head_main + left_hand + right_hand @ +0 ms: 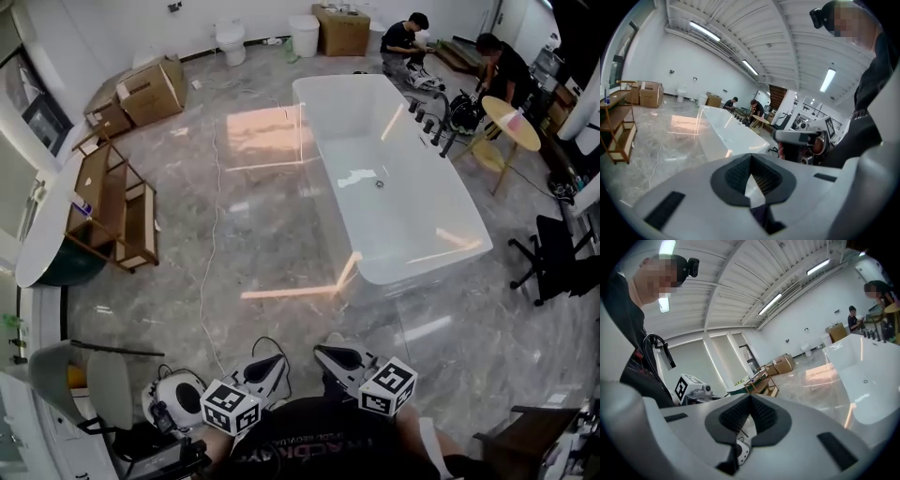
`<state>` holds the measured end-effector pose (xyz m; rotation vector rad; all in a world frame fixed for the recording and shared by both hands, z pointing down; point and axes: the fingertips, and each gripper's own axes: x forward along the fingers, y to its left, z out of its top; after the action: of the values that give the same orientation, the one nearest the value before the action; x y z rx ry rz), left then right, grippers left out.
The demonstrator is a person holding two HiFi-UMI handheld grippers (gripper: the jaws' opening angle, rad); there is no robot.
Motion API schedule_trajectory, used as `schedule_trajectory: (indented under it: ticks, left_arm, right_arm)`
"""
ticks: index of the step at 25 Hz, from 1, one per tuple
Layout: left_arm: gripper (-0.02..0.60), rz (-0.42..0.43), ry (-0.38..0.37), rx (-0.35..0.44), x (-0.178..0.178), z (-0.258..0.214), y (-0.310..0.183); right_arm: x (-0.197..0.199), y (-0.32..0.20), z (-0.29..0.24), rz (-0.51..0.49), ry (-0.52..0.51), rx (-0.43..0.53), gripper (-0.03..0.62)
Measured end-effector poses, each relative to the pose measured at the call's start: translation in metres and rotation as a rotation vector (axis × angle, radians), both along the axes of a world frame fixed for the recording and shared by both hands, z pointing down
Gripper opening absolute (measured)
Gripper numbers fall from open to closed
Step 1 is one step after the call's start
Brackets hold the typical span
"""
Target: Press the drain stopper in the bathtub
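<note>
A white freestanding bathtub (315, 155) stands on the grey marble floor in the middle of the head view. Its small round drain stopper (380, 184) sits in the tub's bottom, far ahead of both grippers. My left gripper (269, 367) and right gripper (339, 357) are held close to my body at the bottom of that view, side by side, well short of the tub. Both are shut with nothing between the jaws. The left gripper view looks over its shut gripper (751, 157) toward the tub (725, 127). The right gripper view shows its gripper (750, 398), the tub (862, 363) and the stopper (865, 381).
A wooden shelf unit (114, 202) and cardboard boxes (150, 89) stand at the left. A thin cable (212, 244) runs across the floor. Black faucets (433, 120), two people (405, 42), a round table (512, 122) and an office chair (553, 255) lie beyond and right of the tub.
</note>
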<state>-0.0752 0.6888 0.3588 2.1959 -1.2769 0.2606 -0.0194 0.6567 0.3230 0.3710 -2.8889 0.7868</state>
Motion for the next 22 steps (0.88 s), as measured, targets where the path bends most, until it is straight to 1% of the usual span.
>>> schedule_trajectory:
  ticks: [3, 6, 8, 11, 14, 17, 20, 22]
  left_arm:
    - [0.008, -0.037, -0.013, 0.014, 0.012, -0.012, -0.039]
    - [0.008, -0.067, -0.012, 0.007, 0.02, -0.015, -0.071]
    - [0.008, -0.082, -0.016, 0.001, 0.023, -0.015, -0.088]
    - [0.008, -0.099, -0.026, 0.005, 0.026, -0.018, -0.112]
    - [0.008, -0.093, -0.037, 0.006, 0.03, -0.022, -0.125]
    - [0.008, -0.101, -0.043, 0.006, 0.027, -0.024, -0.133]
    - [0.008, -0.113, -0.031, -0.008, 0.019, -0.02, -0.14]
    - [0.008, -0.101, -0.027, -0.016, 0.015, -0.017, -0.149]
  right_arm:
    - [0.007, -0.043, -0.009, -0.046, -0.015, -0.008, 0.015]
    - [0.013, -0.077, -0.012, -0.083, -0.016, -0.012, 0.015]
    - [0.018, -0.097, -0.013, -0.094, -0.018, -0.016, 0.015]
    - [0.029, -0.122, -0.01, -0.084, -0.021, -0.026, 0.015]
    - [0.036, -0.136, -0.008, -0.079, -0.022, -0.037, 0.015]
    - [0.031, -0.142, -0.005, -0.093, -0.013, -0.046, 0.015]
    - [0.02, -0.149, -0.009, -0.106, -0.012, -0.022, 0.015]
    - [0.016, -0.159, -0.01, -0.098, -0.012, -0.006, 0.015]
